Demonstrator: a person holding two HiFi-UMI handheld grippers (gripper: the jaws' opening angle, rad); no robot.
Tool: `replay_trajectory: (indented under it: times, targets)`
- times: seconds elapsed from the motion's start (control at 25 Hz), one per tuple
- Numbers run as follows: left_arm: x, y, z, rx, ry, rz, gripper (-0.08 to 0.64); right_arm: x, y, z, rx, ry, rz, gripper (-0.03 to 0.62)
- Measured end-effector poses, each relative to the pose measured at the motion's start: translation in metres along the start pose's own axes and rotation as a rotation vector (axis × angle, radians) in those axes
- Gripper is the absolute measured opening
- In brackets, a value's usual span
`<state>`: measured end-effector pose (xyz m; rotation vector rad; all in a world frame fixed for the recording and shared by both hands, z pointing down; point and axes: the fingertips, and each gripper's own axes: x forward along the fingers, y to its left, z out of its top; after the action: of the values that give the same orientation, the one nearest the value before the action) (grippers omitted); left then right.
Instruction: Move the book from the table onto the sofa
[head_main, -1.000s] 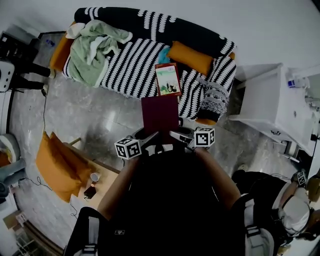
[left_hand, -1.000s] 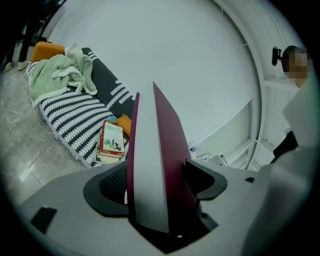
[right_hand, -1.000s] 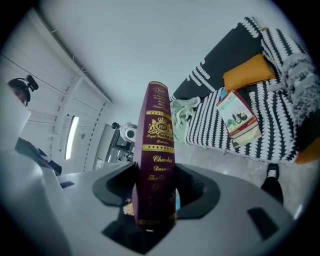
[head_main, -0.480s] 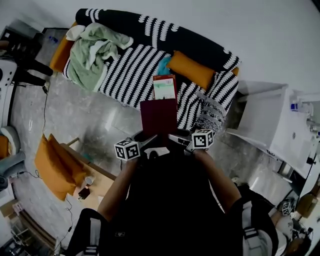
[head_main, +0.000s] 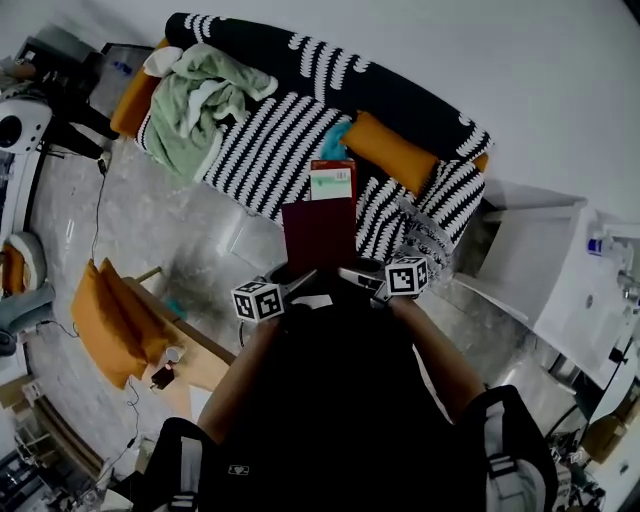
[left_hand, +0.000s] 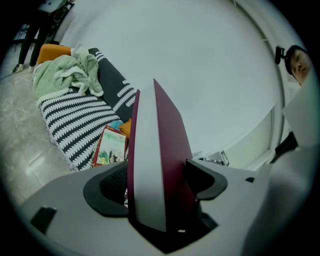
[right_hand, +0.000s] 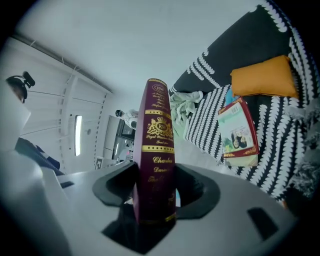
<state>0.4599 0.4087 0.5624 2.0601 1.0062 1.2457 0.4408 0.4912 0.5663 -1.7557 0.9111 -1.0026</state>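
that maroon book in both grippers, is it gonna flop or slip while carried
Probably stiff: the maroon book juts out flat and unbent from the left gripper and right gripper. Its thick page block suggests some weight. The smooth-looking cover might slip, though both pairs of jaws pinch it.

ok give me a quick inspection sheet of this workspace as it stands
surface: black-and-white striped sofa, seat partly free near its middle; grey stone-look floor
job's things: maroon hardcover book, held in the air in front of the sofa, not yet on it
clutter: crumpled green blanket, orange cushion and red-bordered picture book on the sofa; orange floor cushions; light wooden table with small items
grippers: left hand-held gripper and right hand-held gripper each shut on the maroon book
cables: black cable across the floor at left
surroundings: white cabinet right of the sofa; white wall behind
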Motion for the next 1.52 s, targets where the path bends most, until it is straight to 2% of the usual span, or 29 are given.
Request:
replay_trajectory:
  times: [0.24, 0.6, 0.88, 1.12, 1.52]
  targets:
    - [0.005, 0.002, 0.008, -0.022, -0.024, 0.011, 0.348, 0.001, -0.003, 0.011, -0.008, 0.0, 0.004, 0.249]
    - [0.017, 0.004, 0.028, -0.022, 0.004, -0.075, 0.348, 0.001, -0.003, 0.029, -0.003, -0.067, -0.058, 0.249]
    - [0.009, 0.016, 0.052, 0.027, 0.071, -0.167, 0.348, 0.02, 0.008, 0.039, -0.008, -0.121, -0.129, 0.249]
    - [0.006, 0.041, 0.063, -0.004, 0.109, -0.196, 0.348, 0.045, 0.006, 0.044, 0.015, -0.174, -0.17, 0.249]
    - [0.027, 0.063, 0.072, 0.013, 0.23, -0.247, 0.348, 0.056, -0.015, 0.053, 0.054, -0.208, -0.234, 0.249]
